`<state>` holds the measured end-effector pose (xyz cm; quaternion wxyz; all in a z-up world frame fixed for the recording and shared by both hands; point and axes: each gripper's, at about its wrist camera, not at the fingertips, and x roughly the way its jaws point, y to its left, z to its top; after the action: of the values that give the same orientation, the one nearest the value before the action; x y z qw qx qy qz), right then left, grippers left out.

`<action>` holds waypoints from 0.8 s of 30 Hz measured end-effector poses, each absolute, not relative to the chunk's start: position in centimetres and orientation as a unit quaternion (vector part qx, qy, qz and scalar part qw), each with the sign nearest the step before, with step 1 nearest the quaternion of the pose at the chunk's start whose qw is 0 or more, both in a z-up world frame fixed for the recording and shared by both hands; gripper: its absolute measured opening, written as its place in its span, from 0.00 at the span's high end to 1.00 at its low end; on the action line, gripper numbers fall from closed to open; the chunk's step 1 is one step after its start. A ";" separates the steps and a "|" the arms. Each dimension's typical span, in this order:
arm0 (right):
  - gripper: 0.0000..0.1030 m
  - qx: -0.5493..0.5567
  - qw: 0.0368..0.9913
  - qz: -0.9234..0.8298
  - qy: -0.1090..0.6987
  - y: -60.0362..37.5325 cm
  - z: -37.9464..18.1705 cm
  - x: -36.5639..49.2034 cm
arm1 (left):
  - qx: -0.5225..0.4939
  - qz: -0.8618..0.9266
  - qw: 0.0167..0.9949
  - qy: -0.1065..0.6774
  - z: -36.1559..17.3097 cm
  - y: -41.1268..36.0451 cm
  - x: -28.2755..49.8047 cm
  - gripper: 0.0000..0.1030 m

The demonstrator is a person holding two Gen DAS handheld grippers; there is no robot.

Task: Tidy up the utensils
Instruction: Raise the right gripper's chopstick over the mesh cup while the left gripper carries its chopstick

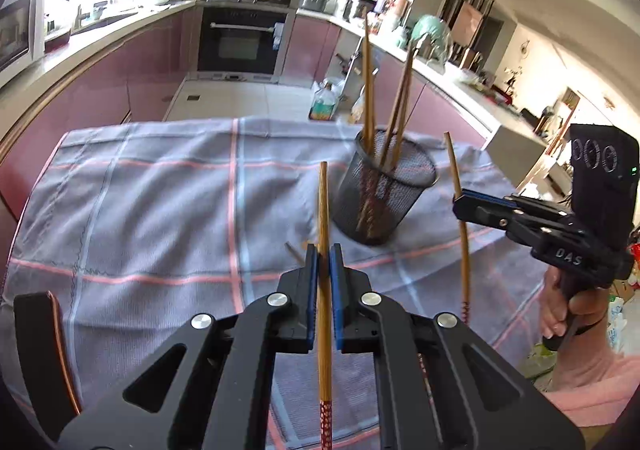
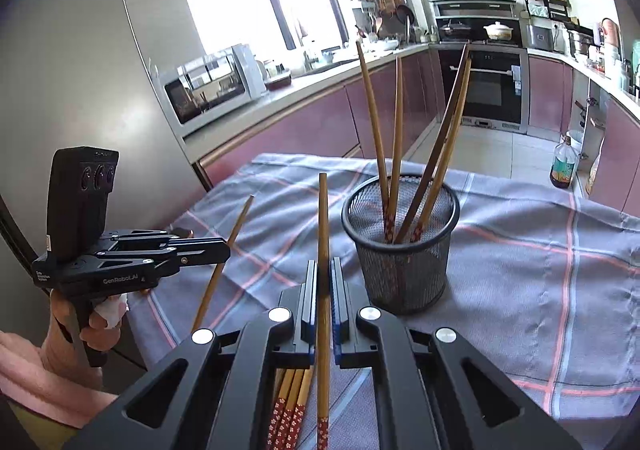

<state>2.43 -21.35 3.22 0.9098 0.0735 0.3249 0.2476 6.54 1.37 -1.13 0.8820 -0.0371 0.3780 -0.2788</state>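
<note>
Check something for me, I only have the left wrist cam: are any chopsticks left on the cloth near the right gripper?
Observer: Yes. A bundle of loose chopsticks lies on the cloth under the right gripper, with the red-patterned ends toward its camera.
Operator: How many are in the holder? It's blurred in my view.
Observer: Four chopsticks stand in the mesh holder, patterned ends down.
Operator: Is the right gripper's stick seated straight?
Observer: Its held chopstick sits centred between the shut pads, with the plain tip pointing forward.
</note>
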 end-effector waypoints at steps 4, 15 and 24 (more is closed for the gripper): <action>0.95 0.084 0.917 0.245 0.304 -22.1 4.4 2.1 | -0.047 -0.309 0.884 0.347 1.3 1.4 5.7 0.93; 0.95 0.090 0.934 0.237 0.250 -23.5 7.8 1.7 | -0.068 -0.338 0.895 0.283 6.5 1.3 5.2 0.93; 0.95 0.072 0.948 0.225 0.212 -24.0 11.1 2.2 | -0.072 -0.345 0.902 0.251 10.5 0.2 6.4 0.93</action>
<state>2.21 -24.01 11.14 0.9484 0.0725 0.2119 0.2245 6.37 0.20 10.50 0.9017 -0.0717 0.2508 -0.3449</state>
